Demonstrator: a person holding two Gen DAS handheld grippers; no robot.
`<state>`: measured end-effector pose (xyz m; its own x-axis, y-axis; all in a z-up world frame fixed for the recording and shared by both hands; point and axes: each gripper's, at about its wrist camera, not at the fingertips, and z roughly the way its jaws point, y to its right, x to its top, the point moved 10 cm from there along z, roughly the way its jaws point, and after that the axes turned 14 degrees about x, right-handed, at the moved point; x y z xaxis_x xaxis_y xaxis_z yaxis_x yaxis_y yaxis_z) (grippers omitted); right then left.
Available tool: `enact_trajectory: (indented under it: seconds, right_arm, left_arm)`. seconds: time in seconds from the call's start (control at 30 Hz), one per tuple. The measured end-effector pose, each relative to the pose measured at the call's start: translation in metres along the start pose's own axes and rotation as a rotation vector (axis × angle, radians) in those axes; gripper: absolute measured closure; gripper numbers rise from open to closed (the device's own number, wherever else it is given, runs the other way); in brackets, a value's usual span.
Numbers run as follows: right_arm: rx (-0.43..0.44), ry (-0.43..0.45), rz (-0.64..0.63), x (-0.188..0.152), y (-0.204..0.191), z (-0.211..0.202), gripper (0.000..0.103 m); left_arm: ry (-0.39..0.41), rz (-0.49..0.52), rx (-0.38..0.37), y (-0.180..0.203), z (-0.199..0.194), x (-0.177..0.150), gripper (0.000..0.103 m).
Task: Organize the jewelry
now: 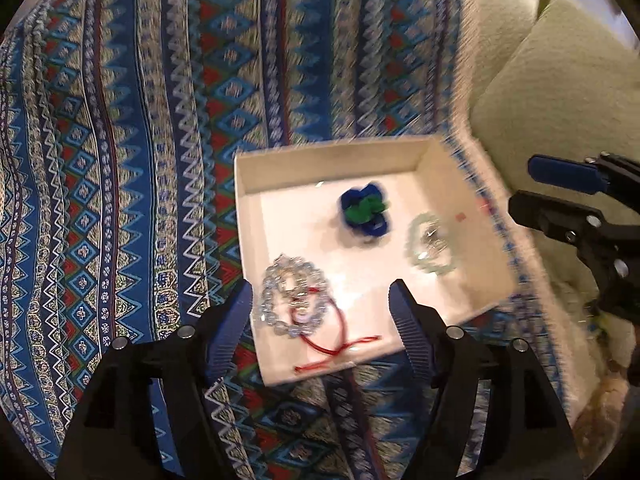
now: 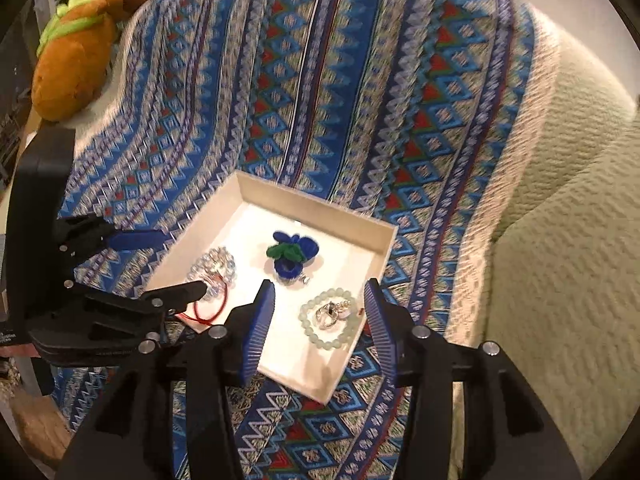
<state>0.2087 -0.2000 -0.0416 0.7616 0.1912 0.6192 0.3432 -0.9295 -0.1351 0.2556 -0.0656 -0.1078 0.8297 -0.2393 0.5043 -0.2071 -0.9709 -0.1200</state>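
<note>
Jewelry sits in the white tray (image 2: 382, 248): the pale green bracelet (image 2: 329, 322) lies between the right gripper (image 2: 320, 330)'s parted, empty fingers; the left gripper (image 1: 322, 312) gapes empty over the clear bracelet (image 1: 290, 304).

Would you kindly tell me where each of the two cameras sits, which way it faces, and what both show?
Left wrist: on the left hand-held gripper, looking down at the white tray; its own fingers frame the clear bead bracelet, and the right hand-held gripper shows at right.
Right wrist: on the right hand-held gripper, looking down; its fingers flank the pale green bracelet.
Shared: tray, blue-green ornament, patterned cloth.
</note>
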Motion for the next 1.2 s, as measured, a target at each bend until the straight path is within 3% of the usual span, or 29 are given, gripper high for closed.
enact_trajectory:
  seconds: [0.23,0.33,0.47,0.63,0.77,1.07,1.2]
  right_arm:
    - [-0.03,0.097,0.012,-0.015,-0.018,-0.078,0.052]
    - [-0.026,0.108,0.027,-0.034,-0.028,-0.093,0.051]
    - [-0.003,0.093,0.072,-0.075,-0.044,-0.096,0.051]
    - [0.028,0.051,0.175,-0.136,-0.061,-0.076,0.051]
    - [0.023,0.048,0.217,-0.166,-0.071,-0.061,0.051]
    - [-0.012,0.037,0.22,-0.185,-0.078,-0.043,0.051]
    - [-0.015,0.034,0.221,-0.184,-0.079,-0.04,0.051]
  left_arm:
    - [0.118,-0.101,-0.028,-0.021,-0.078,-0.003,0.017]
    - [0.137,-0.137,0.001,-0.033,-0.101,-0.02,0.009]
    - [0.146,-0.146,0.066,-0.045,-0.119,-0.057,0.008]
    - [0.141,-0.119,0.142,-0.049,-0.119,-0.108,0.008]
    - [0.098,-0.14,0.175,-0.046,-0.109,-0.145,0.008]
    - [0.078,-0.213,0.238,-0.041,-0.099,-0.173,0.006]
    - [0.065,-0.231,0.229,-0.036,-0.098,-0.175,0.006]
